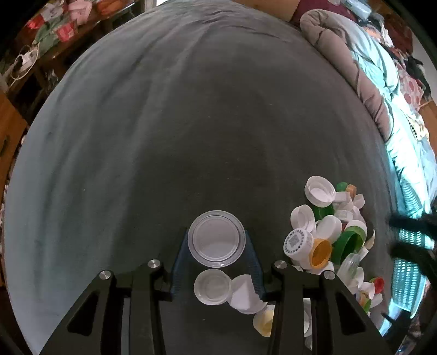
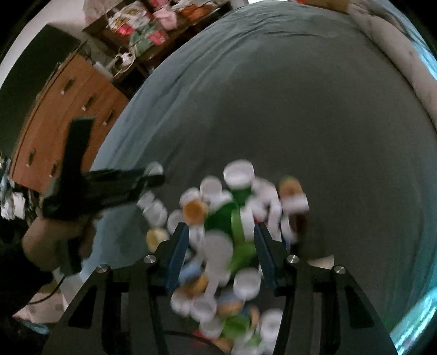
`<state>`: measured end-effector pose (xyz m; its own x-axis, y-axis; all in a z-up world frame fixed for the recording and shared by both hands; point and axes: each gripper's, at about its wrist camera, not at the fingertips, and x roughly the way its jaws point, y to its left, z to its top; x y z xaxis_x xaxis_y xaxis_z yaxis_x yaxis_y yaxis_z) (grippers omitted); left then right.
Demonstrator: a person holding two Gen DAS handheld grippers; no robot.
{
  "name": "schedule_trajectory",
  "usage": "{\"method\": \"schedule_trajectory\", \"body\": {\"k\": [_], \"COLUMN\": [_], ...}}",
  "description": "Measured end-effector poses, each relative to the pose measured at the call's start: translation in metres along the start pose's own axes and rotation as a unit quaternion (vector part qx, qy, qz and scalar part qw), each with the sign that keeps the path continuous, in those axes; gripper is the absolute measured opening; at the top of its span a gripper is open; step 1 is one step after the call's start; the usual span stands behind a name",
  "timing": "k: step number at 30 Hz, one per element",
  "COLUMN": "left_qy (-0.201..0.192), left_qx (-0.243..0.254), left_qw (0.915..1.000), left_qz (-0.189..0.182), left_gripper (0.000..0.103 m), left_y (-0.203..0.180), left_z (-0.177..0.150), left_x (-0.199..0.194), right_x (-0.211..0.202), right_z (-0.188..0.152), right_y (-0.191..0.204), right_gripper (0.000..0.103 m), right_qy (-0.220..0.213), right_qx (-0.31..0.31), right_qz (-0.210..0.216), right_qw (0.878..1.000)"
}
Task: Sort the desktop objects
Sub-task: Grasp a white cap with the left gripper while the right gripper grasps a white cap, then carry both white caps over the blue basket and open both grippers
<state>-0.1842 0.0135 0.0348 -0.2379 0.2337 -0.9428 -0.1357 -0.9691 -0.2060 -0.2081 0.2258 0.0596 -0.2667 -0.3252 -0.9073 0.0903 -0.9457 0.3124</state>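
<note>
In the left wrist view my left gripper (image 1: 217,243) is shut on a clear round plastic lid (image 1: 216,241), its blue pads touching the lid's sides just above the grey cloth. Two white caps (image 1: 212,286) lie below it between the fingers. A heap of white, green and orange bottle caps (image 1: 327,234) lies to the right. In the blurred right wrist view my right gripper (image 2: 221,232) is open above the same heap (image 2: 235,218), with green and white caps between its fingers. The left gripper (image 2: 103,185) shows at the left there.
A grey-green cloth (image 1: 191,109) covers the surface. A rolled brown blanket (image 1: 355,68) and bedding lie along the right edge. A wooden drawer cabinet (image 2: 68,114) and a cluttered shelf (image 2: 142,21) stand beyond the left edge.
</note>
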Motion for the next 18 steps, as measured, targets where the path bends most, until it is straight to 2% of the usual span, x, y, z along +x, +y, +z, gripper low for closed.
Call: {"method": "schedule_trajectory", "body": {"k": [7,12,15,18], "left_qy": [-0.006,-0.004,-0.003,-0.004], "left_qx": [-0.017,-0.017,-0.021,-0.025], "left_qw": [0.9997,0.9995,0.9995,0.9994], "left_qz": [-0.018,-0.025,-0.025,-0.024], "left_gripper": [0.043,0.043,0.043,0.043], "left_y": [0.011,0.022,0.015,0.011], "left_z": [-0.002,-0.008,-0.006,-0.005], "left_x": [-0.005,-0.009,-0.004,-0.006], "right_x": [0.051,0.075,0.089,0.088], "right_z": [0.038,0.041,0.040,0.041], "right_y": [-0.009,-0.001,0.001,0.001], "right_gripper": [0.045,0.045,0.045,0.035], "right_qy": [0.040,0.057,0.069,0.067], "right_qx": [-0.002,-0.016,-0.029,-0.028], "right_qz": [-0.018,-0.045,-0.057,-0.061], "right_qw": [0.999,0.997,0.996,0.995]}}
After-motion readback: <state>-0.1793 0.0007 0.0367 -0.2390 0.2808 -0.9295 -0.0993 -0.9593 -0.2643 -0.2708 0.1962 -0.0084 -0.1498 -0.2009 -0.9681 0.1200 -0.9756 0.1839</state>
